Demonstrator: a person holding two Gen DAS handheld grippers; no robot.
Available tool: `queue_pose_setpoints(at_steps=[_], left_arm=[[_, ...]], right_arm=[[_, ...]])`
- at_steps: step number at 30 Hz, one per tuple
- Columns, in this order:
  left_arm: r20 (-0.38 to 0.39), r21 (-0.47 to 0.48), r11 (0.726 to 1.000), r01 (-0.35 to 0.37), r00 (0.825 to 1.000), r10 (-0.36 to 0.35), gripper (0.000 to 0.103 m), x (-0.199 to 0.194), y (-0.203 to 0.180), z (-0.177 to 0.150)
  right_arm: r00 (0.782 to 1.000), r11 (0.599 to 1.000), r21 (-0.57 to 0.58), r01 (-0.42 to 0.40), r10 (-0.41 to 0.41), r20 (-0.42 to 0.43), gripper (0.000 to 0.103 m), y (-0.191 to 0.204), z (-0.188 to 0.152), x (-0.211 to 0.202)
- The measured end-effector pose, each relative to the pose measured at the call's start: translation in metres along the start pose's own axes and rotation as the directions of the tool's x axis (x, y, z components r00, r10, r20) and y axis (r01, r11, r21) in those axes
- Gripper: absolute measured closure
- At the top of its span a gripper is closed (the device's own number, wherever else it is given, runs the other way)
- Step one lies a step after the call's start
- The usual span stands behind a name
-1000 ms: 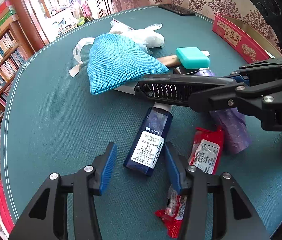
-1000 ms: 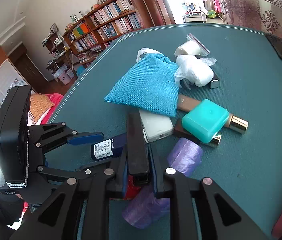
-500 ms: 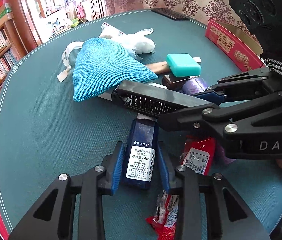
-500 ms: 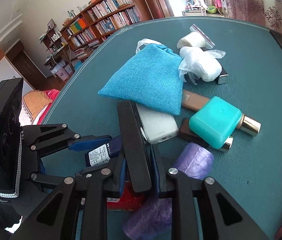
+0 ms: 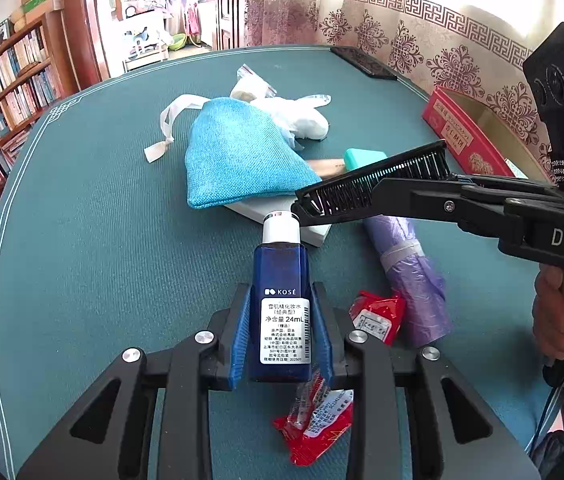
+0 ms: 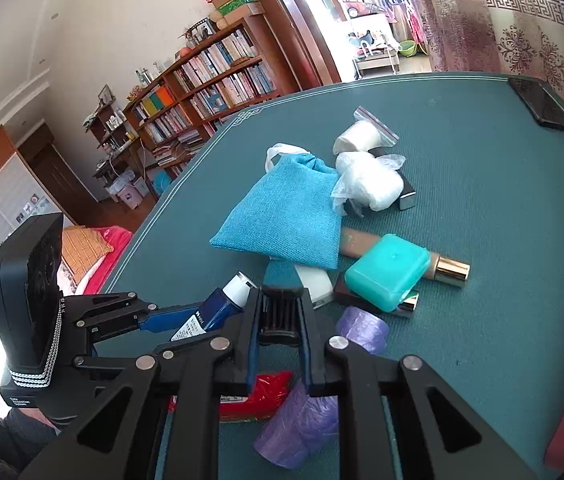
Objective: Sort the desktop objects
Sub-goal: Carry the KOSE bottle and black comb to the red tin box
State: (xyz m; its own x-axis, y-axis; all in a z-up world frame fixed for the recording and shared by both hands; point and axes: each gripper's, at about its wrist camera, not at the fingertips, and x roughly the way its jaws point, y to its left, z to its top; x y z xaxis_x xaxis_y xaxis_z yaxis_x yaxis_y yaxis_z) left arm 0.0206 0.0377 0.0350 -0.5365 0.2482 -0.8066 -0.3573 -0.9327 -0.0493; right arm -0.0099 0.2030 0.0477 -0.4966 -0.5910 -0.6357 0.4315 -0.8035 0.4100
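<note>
A dark blue bottle with a white cap and a white label lies on the green table, cap pointing away. My left gripper is shut on its lower body, both blue pads pressed against its sides. From the right, my right gripper is shut on a black comb. The comb hangs above the table, its tip just over the bottle's cap. In the right wrist view the comb sits end-on between the pads, with the bottle and left gripper to its left.
A blue cloth pouch, white plastic bundles, a teal case, a white box, a purple bag roll and red packets crowd the middle. A red box and a phone lie far right.
My left gripper closed from open around the blue bottle to gripping it. The right gripper has drawn back to the right and risen with the comb, uncovering the bottle's cap.
</note>
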Motion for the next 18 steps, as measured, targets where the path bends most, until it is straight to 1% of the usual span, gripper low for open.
queue_pose_setpoints(at_steps=[5,13,18], left_arm=[[0.026,0.006,1.0,0.027,0.999,-0.027,0.072,-0.011,-0.008,0.008],[0.033,0.015,0.998,0.056,0.998,-0.056,0.072,-0.012,-0.028,0.017],[0.056,0.03,0.996,0.079,0.995,-0.08,0.072,-0.017,-0.042,0.029]], right_arm=[[0.999,1.0,0.03,0.005,-0.006,0.044,0.085,-0.006,0.0,-0.017],[0.996,0.997,0.079,-0.006,-0.001,0.086,0.085,-0.025,-0.004,-0.043],[0.991,0.995,0.096,0.012,-0.025,0.131,0.085,-0.033,-0.006,-0.066]])
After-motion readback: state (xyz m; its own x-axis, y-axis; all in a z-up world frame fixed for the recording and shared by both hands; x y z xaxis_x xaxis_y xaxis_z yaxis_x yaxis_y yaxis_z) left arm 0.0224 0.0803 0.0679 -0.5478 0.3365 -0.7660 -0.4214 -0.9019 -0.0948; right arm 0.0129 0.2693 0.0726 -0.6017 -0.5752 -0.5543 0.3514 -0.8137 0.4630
